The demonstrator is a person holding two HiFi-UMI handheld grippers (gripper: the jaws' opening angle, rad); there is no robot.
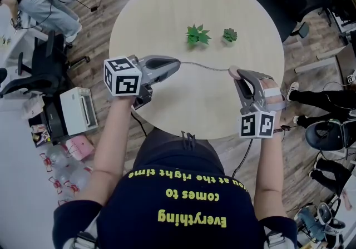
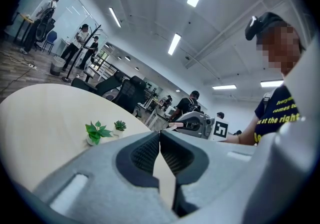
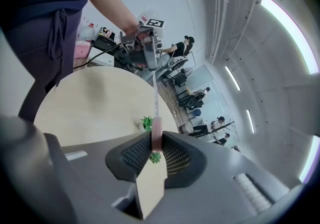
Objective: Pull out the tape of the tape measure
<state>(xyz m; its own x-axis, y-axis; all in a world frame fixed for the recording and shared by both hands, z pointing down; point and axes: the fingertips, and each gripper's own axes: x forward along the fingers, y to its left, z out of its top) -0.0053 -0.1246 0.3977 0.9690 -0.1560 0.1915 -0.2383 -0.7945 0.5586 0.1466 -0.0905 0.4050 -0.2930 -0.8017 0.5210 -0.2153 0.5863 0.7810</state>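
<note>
Over the near table (image 1: 156, 25) edge, left gripper (image 1: 179, 64) at 9 o'clock is clamped on the tape (image 1: 206, 66) tip. Right gripper (image 1: 232, 71) at 3 pinches the pink case (image 3: 156, 138) by its flat sides. Tape spans btwn them, off the table. Prob. a thin, light, slick strip that kinks easily, so grip the tip flat. Farther, at 12: two small plants (image 1: 197, 35).

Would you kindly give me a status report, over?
Left hand-held gripper shut on tape. Right hand-held gripper shut on tape measure. Tape stretched between them. Plants well clear.
</note>
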